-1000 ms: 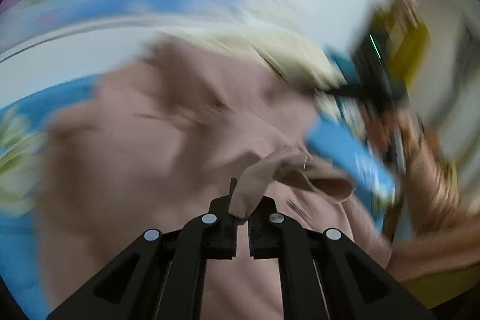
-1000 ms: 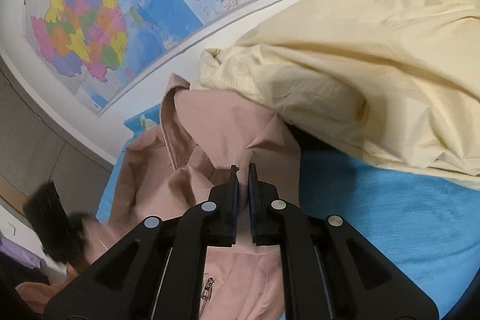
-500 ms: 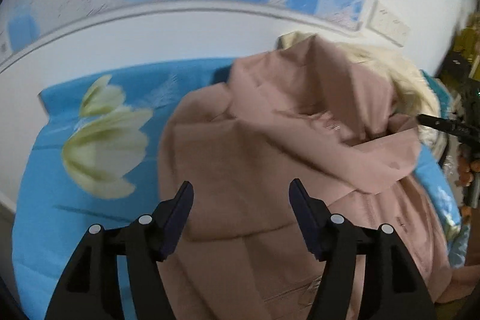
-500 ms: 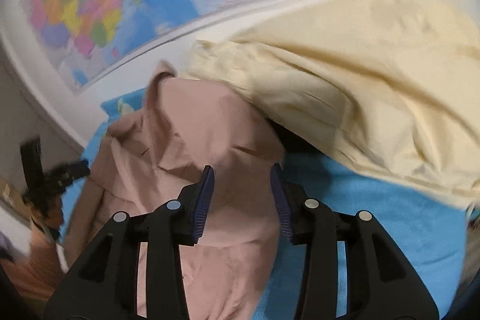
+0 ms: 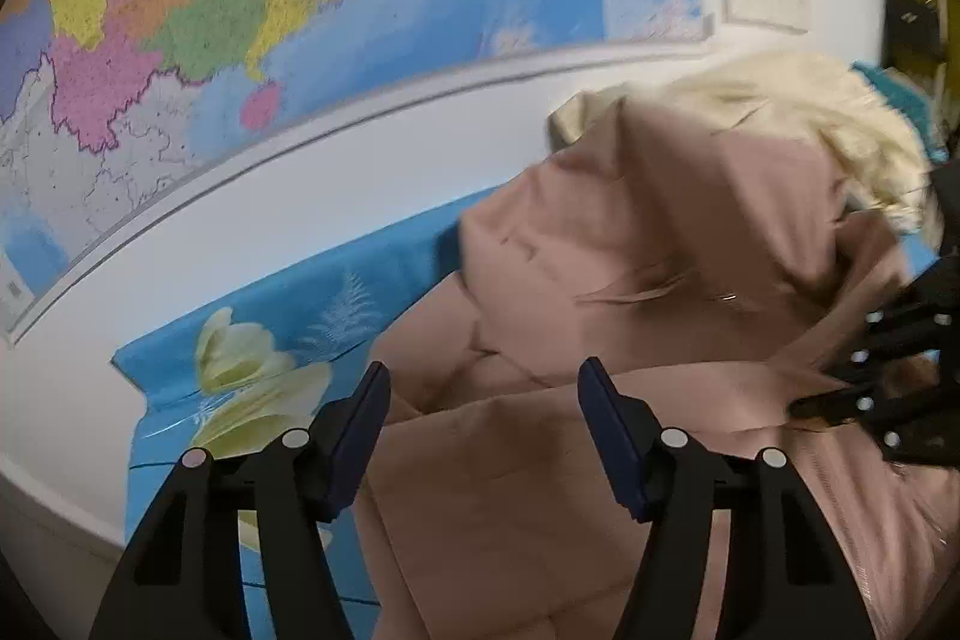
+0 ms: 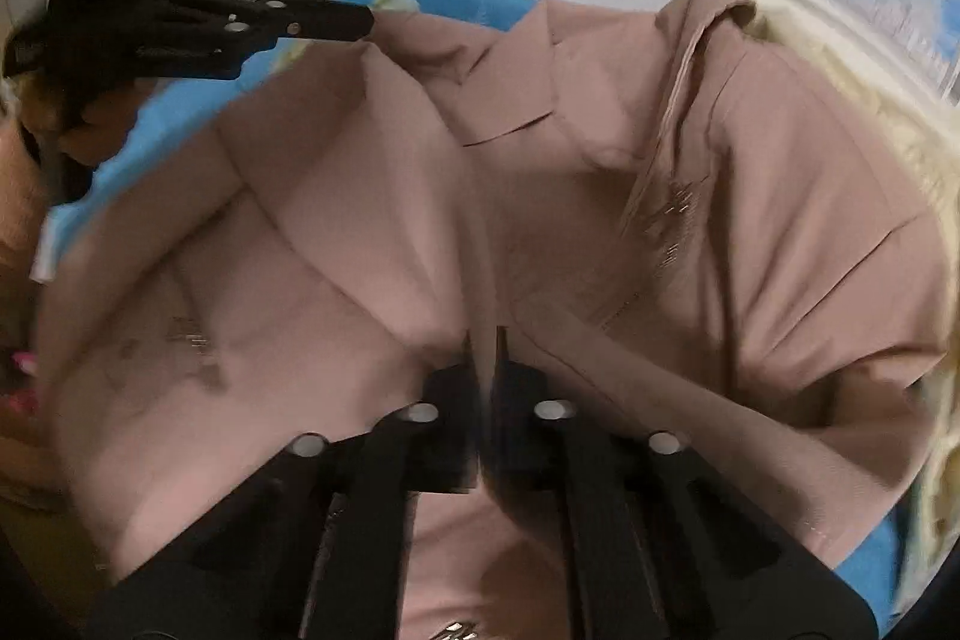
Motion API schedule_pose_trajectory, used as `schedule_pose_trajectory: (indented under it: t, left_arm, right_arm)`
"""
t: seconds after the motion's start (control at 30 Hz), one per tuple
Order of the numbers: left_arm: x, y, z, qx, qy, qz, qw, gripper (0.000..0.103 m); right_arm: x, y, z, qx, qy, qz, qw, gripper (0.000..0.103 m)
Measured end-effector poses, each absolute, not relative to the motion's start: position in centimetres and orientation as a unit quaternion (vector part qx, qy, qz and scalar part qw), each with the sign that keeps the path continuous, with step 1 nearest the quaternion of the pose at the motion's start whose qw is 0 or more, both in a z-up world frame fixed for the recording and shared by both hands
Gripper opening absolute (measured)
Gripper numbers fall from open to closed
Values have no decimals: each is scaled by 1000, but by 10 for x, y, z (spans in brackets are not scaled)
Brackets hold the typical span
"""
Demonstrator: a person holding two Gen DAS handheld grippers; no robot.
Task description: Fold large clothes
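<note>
Blue floral sheet (image 5: pixel 384 274) is seen at the left, with the pink jacket (image 5: pixel 660 232) heaped on it. The left gripper (image 5: pixel 483 394) is held well open above the jacket, gripping nothing. The right gripper (image 6: pixel 483 340) is clamped on a jacket fold. Cream fabric (image 6: pixel 936 160) lies rightmost.

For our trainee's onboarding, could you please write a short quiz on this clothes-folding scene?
1. True or false: the left gripper's fingers stand open.
2. The right gripper is shut on: A) the pink jacket, B) the cream garment, C) the wall map?
3. Fill in: the bedsheet under the clothes is ____ with a flower print.
Key: 1 true; 2 A; 3 blue.
</note>
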State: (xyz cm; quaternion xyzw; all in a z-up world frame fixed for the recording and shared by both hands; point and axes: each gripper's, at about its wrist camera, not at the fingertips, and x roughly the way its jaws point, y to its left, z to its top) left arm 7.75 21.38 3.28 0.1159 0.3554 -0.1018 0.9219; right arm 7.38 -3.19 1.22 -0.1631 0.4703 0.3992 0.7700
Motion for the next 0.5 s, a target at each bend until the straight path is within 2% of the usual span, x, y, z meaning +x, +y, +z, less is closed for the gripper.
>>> schedule_pose_trajectory:
  t: [0.1, 0.2, 0.3, 0.4, 0.47, 0.5]
  left_arm:
    - [51, 220, 41, 90, 347, -157, 920, 63]
    - [14, 224, 38, 83, 343, -215, 911, 63]
    - [-11, 231, 34, 73, 331, -236, 911, 63]
    - [-21, 234, 31, 73, 324, -233, 914, 72]
    - [-13, 224, 25, 82, 338, -233, 908, 72]
    - [-10, 220, 23, 86, 343, -235, 906, 72]
  right_arm:
    - [43, -55, 34, -189, 437, 442, 760, 3]
    - [7, -73, 30, -241, 445, 466, 726, 5]
    - [-11, -88, 12, -275, 477, 458, 698, 15]
    - [-5, -112, 10, -239, 506, 446, 698, 21]
    - [1, -126, 32, -186, 491, 464, 713, 31]
    - [4, -128, 39, -170, 481, 468, 721, 53]
